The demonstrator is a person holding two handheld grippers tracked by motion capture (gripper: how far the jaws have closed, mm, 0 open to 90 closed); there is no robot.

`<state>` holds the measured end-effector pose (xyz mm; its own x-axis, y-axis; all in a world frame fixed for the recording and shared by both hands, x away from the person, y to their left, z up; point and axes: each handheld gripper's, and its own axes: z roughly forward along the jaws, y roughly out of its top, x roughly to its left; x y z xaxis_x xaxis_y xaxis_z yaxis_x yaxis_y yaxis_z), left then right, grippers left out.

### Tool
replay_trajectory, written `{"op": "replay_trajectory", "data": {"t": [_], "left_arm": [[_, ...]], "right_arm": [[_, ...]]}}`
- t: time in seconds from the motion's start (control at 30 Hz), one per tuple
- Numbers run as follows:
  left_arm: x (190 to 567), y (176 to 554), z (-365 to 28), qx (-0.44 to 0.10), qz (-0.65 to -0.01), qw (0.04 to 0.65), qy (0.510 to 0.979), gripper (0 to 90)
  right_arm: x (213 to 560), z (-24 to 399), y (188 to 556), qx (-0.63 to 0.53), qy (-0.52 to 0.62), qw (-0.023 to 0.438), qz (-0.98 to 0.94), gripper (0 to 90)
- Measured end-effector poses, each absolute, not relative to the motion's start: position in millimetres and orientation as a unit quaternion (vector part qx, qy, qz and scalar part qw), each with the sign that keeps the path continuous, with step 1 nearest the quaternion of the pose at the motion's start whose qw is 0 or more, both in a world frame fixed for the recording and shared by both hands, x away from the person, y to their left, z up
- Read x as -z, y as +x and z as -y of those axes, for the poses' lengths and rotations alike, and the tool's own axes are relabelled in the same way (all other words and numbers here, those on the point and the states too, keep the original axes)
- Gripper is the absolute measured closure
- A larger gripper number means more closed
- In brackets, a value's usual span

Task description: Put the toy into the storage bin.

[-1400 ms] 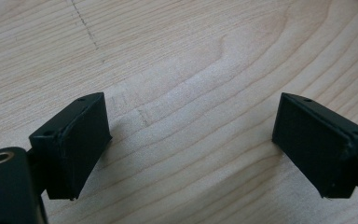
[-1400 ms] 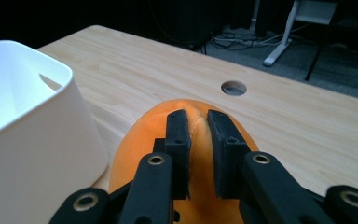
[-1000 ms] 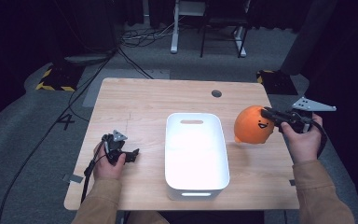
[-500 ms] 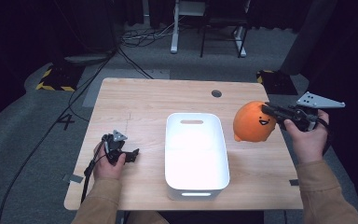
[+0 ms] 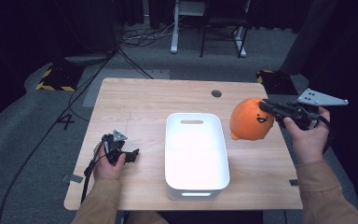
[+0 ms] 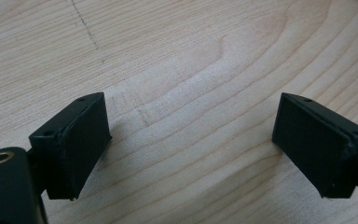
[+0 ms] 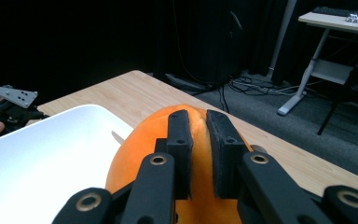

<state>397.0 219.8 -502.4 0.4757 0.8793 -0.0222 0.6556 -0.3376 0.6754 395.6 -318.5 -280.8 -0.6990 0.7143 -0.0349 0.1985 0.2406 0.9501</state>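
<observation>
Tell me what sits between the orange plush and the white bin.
Nothing visible. The orange plush, pinched in the right hand-held gripper, hangs just right of the white bin, whose open top is empty.

Beyond the table's (image 5: 135, 100) far edge, grey carpet (image 5: 37, 121) crossed by black cables (image 5: 135, 39), a yellow-black striped block (image 5: 55, 79) at left, white desk legs (image 5: 173, 28) behind.

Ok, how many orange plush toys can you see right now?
1. The plush is pinched in the right gripper, up beside the white bin on its right. None shows inside the bin.
</observation>
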Motion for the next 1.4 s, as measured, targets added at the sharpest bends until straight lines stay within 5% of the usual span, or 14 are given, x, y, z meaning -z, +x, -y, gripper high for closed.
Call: {"op": "replay_trajectory", "data": {"t": [1.4], "left_arm": [[502, 397, -220, -0.176, -0.48, 0.316, 0.799, 11.3]], "right_arm": [[258, 196, 403, -0.566, 0.197, 0.19, -0.778, 80.6]]}}
